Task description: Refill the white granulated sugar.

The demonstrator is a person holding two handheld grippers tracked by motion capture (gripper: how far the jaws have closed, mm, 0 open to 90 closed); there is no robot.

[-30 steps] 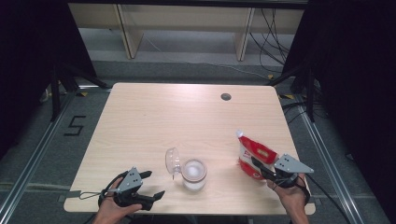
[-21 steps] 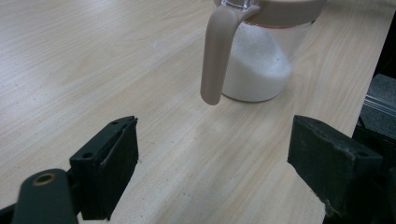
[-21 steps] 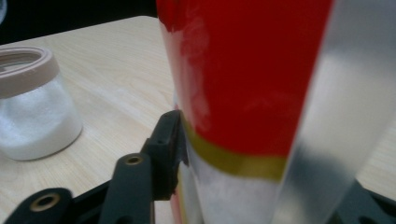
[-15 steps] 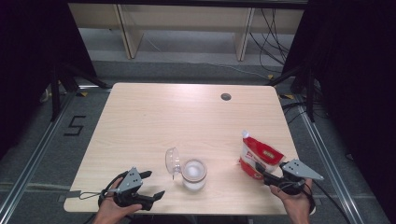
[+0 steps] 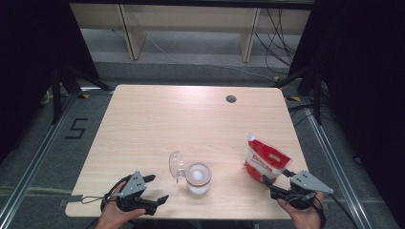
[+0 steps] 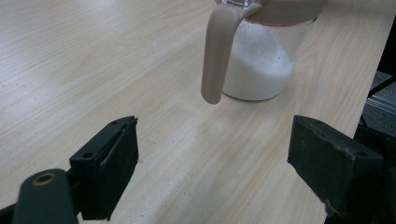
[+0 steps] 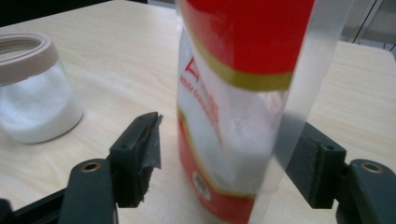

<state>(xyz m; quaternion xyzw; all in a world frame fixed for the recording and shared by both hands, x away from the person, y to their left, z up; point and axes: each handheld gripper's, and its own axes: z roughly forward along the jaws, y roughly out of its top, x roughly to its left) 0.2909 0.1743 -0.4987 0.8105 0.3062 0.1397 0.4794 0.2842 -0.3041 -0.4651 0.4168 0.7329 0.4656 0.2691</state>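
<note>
The sugar pouch (image 7: pixel 233 107) stands half full between the just-opened right tongs (image 7: pixel 224 161); left tongs (image 6: pixel 212 163) apart.

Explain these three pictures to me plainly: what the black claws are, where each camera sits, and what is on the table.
A person sits at a wooden table with a hand-held two-jaw gripper in each hand. The wide picture looks down from above. The other two come from cameras riding on the grippers, looking along their black jaws. The left gripper is open, holding nothing, and faces a jar of white grains with its lid flipped open. The right gripper has just been opening its jaws; a red and white pouch stands between them, and the pads no longer press on it.
</note>
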